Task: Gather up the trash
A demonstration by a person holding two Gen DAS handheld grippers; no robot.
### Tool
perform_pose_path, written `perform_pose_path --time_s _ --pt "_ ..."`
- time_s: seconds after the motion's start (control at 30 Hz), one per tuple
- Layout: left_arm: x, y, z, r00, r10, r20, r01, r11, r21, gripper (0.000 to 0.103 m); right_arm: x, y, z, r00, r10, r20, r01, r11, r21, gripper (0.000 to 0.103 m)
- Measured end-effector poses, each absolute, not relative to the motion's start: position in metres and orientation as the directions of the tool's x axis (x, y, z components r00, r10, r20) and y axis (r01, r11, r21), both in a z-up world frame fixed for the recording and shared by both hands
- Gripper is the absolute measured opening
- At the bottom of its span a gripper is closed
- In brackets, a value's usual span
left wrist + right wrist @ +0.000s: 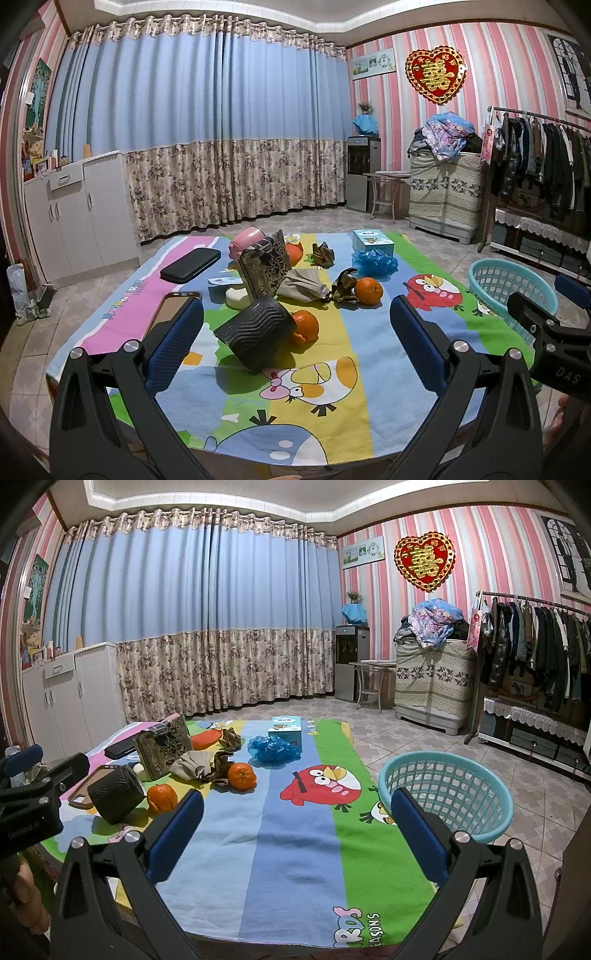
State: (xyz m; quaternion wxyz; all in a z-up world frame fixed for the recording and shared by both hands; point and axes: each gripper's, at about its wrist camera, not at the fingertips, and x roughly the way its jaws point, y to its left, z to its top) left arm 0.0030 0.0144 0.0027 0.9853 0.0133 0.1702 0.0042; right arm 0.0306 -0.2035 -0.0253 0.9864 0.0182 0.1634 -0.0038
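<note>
- Crumpled brown scraps (341, 286) are lying mid-bench beside an orange (368, 290), with a second wad (323, 253) and a blue plastic bundle (375, 263) sitting farther back.
- Trash is lying ahead and slightly right of the left gripper (295, 343), ahead and left of the right gripper (297, 830).
- Both grippers are hovering with jaws spread wide, holding nothing.
- Teal basket (480, 834) is waiting off the bench's right edge, just beside the right gripper, which looks the better placed to drop the trash in.
</note>
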Motion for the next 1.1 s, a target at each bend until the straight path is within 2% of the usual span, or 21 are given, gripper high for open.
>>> perform_pose_path --time_s 1.1 --pt "0.0037 0.0154 0.0034 0.945 0.016 -0.328 -0.005 0.999 0.035 0.098 0.0308 -0.2036 -0.0244 0.948 0.000 -0.319 0.013 0.999 0.037 0.099"
